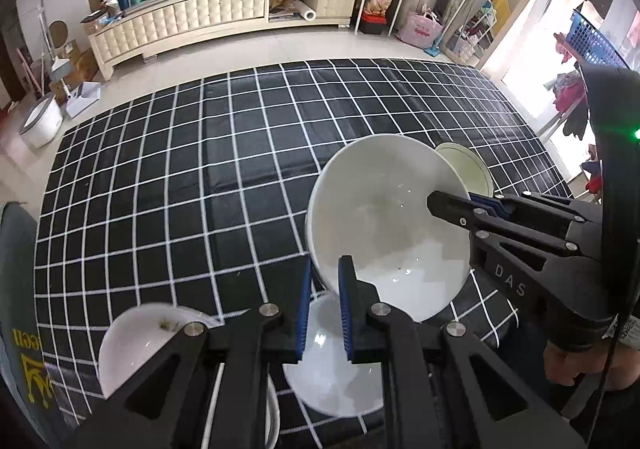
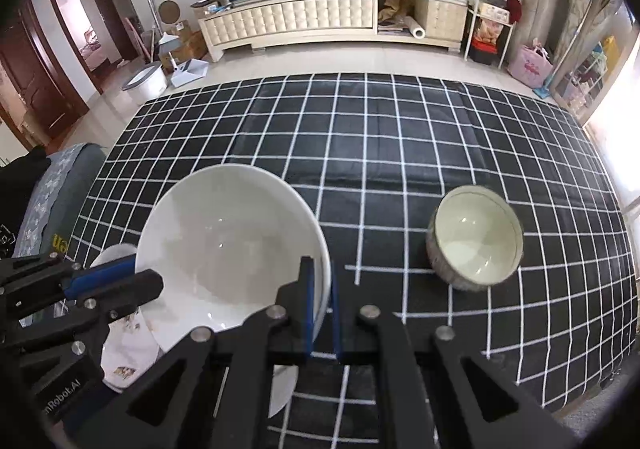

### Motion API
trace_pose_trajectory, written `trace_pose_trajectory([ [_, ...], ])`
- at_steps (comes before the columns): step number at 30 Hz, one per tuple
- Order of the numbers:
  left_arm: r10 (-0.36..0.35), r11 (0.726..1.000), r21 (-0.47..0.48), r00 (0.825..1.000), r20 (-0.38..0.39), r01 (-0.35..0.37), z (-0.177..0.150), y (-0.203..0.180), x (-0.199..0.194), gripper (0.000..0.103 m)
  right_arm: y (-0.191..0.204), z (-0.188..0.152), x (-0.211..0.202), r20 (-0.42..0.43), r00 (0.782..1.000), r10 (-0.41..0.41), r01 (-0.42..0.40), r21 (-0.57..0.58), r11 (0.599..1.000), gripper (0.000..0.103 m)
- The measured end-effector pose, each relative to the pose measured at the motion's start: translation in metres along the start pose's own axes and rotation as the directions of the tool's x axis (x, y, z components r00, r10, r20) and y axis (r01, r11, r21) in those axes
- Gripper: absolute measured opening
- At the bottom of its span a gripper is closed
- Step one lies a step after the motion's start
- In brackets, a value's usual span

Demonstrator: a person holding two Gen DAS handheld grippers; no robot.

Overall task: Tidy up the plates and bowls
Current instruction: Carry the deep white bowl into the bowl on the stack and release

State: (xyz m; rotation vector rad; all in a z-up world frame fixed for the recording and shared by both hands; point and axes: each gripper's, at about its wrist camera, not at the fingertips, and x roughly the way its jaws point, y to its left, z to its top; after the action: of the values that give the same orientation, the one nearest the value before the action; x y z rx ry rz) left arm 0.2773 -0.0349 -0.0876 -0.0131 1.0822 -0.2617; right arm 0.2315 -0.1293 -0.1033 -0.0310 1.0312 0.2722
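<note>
L hand-held gripper (image 1: 325, 289) + R hand-held gripper (image 2: 321, 281): both pinching white bowl (image 1: 384, 225) rim | R body reads "DAS"

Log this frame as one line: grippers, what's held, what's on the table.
left gripper: shut on large white bowl rim | right gripper: shut on opposite rim | bowl: tilted | table: greenish small bowl, white dishes

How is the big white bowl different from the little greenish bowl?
The big white bowl is held off the table, tilted, pinched at its rim by both grippers; the little greenish bowl sits alone on the checked tablecloth. The white bowl is wider and plain; the greenish one has a speckled outside. Both are empty.
</note>
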Motion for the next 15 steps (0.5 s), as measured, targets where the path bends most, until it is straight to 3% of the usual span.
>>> trace_pose_trajectory([
  [7,0.016,1.000,-0.018,1.000,-0.009,-0.016,-0.041,0.008,-0.014,0.012,0.018,-0.028,0.004,-0.036,0.999,0.020,-0.020,-0.001,1.000,0.010],
  [15,0.016,0.999,-0.048,0.998,-0.059,-0.018,-0.085,0.019,-0.004,0.012,0.021,-0.053,0.016,-0.086,0.996,0.035,-0.033,0.028,0.999,0.011],
])
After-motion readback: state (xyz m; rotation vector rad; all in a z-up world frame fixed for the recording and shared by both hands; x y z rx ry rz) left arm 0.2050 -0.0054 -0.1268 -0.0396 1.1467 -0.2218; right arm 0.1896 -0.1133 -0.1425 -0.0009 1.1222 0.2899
